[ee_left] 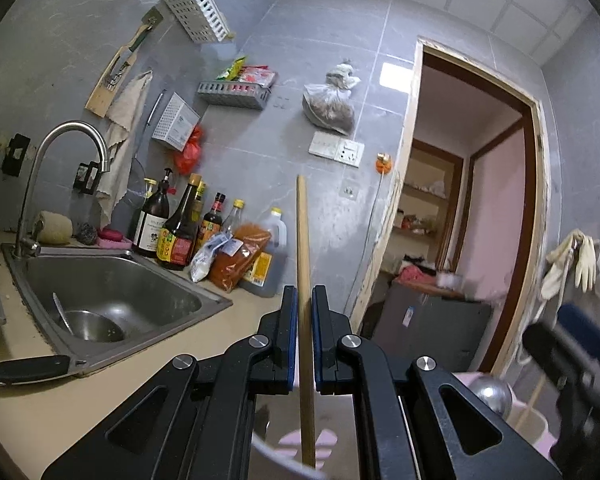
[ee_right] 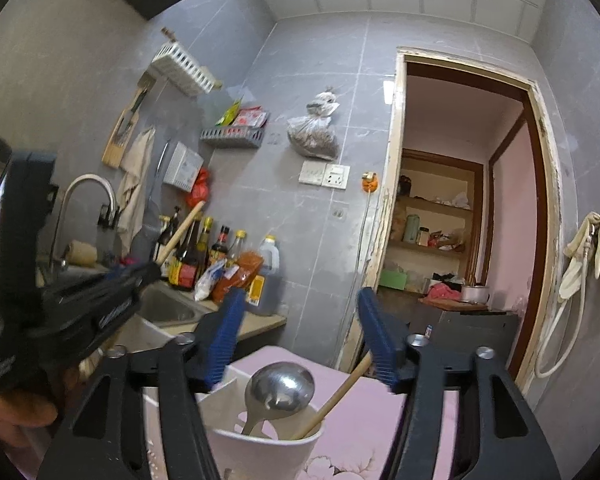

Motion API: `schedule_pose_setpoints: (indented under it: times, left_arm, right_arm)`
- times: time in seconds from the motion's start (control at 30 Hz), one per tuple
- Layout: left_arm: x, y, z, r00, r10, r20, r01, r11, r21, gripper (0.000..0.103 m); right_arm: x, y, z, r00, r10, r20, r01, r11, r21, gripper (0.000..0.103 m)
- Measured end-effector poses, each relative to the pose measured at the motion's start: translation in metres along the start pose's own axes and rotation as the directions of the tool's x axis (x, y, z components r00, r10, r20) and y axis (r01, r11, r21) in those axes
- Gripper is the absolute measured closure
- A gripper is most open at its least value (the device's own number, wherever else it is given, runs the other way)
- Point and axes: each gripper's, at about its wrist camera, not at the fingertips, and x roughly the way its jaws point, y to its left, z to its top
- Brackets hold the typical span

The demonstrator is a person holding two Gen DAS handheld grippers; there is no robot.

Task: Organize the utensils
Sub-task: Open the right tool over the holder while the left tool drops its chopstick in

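My left gripper [ee_left: 305, 294] is shut on a long wooden handle [ee_left: 303, 248] that stands upright between the blue pads; its lower end runs down out of sight toward a metal blade. The same gripper [ee_right: 150, 270] and handle [ee_right: 180, 232] show at the left of the right wrist view. My right gripper [ee_right: 300, 300] is open and empty, just above a white utensil cup [ee_right: 260, 452]. The cup holds a steel ladle [ee_right: 280, 388] and a wooden stick [ee_right: 340, 392]. The cup also shows at the lower right of the left wrist view [ee_left: 528, 420].
A steel sink [ee_left: 112, 292] with a tap [ee_left: 60, 160] and a bowl lies to the left. Sauce bottles [ee_left: 180, 232] and bags stand behind it. A black-handled knife [ee_left: 24, 370] lies on the counter's near edge. A doorway [ee_right: 468, 220] opens to the right. The cup stands on a pink surface [ee_right: 360, 420].
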Motion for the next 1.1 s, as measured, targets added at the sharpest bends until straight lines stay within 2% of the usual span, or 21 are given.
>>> schedule_pose_setpoints:
  times: [0.1,0.2,0.43,0.5,0.57,0.6,0.8,0.87,1.03,1.1]
  left_arm:
    - [-0.001,0.001,0.001,0.999,-0.007,-0.032,0.008,1.0,0.013,0.098]
    - [0.001,0.002,-0.003,0.994,-0.025,-0.103,0.027,1.0,0.016,0.097]
    - [-0.006,0.0,-0.01,0.993,-0.019,-0.113,0.024,0.999,0.044,0.097]
    - [-0.008,0.001,-0.011,0.992,-0.023,-0.121,0.029,0.999,0.044,0.093]
    - [-0.009,0.001,-0.011,0.991,-0.036,-0.127,0.041,0.998,0.041,0.077]
    - [-0.01,0.001,-0.012,0.99,-0.045,-0.13,0.05,0.998,0.036,0.075]
    - [-0.013,-0.001,-0.011,0.99,-0.049,-0.135,0.055,0.998,0.039,0.074]
    - [-0.015,-0.002,-0.01,0.991,-0.045,-0.128,0.051,0.998,0.04,0.067]
    - [-0.031,-0.012,-0.003,0.993,-0.039,-0.115,0.047,0.997,0.067,0.066]
    - [-0.039,-0.019,0.0,0.992,-0.043,-0.115,0.052,0.996,0.076,0.061]
  right_arm:
    - [-0.006,-0.005,0.005,1.0,-0.005,0.019,0.005,1.0,0.022,0.033]
    - [-0.011,-0.008,0.01,0.999,-0.012,0.038,0.011,1.0,0.026,0.03]
    - [-0.022,-0.014,0.019,0.998,-0.024,0.066,0.022,0.999,0.034,0.027]
    - [-0.028,-0.018,0.02,0.997,-0.028,0.066,0.026,0.999,0.035,0.025]
    - [-0.034,-0.021,0.02,0.997,-0.038,0.069,0.036,0.999,0.032,0.022]
    - [-0.038,-0.024,0.02,0.997,-0.044,0.069,0.042,0.999,0.032,0.021]
    - [-0.059,-0.034,0.018,0.996,-0.066,0.054,0.065,0.998,0.022,0.018]
    - [-0.065,-0.036,0.019,0.996,-0.075,0.052,0.074,0.997,0.018,0.016]
    - [-0.08,-0.044,0.021,0.993,-0.102,0.059,0.101,0.995,0.024,0.01]
    - [-0.086,-0.047,0.022,0.992,-0.111,0.056,0.11,0.994,0.029,0.008]
